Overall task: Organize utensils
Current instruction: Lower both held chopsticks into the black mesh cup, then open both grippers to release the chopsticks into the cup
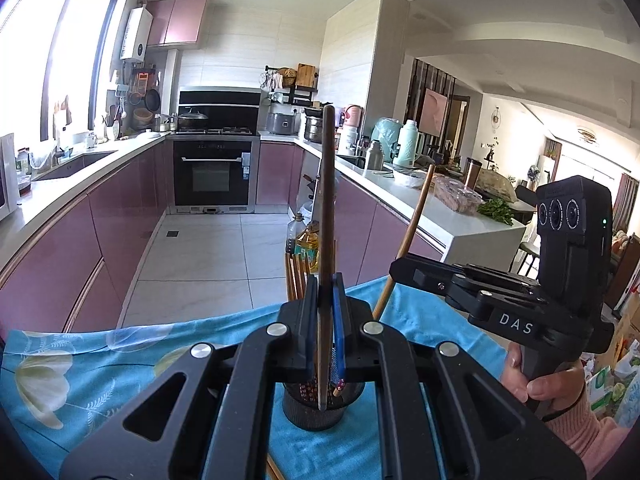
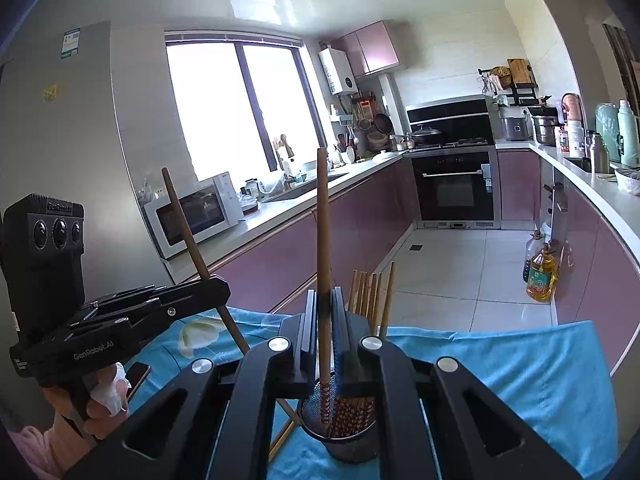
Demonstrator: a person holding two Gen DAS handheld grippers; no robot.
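Note:
A black mesh holder (image 1: 320, 412) (image 2: 344, 428) stands on the blue flowered cloth (image 1: 80, 380) (image 2: 520, 380), with several chopsticks (image 1: 296, 276) (image 2: 372, 296) upright in it. My left gripper (image 1: 325, 280) (image 2: 224, 284) is shut on a dark brown chopstick (image 1: 326, 200) (image 2: 188, 232), held nearly upright with its lower tip over the holder's mouth. My right gripper (image 2: 325, 294) (image 1: 394, 268) is shut on a lighter brown chopstick (image 2: 323, 220) (image 1: 414, 224), whose patterned lower end hangs at the holder's opening. The two grippers are side by side above the holder.
A loose chopstick (image 2: 284, 440) lies on the cloth left of the holder, and a phone (image 2: 138, 376) rests near the person's left hand. Beyond the cloth's far edge are the tiled kitchen floor, oil bottles (image 2: 540, 276) and pink cabinets.

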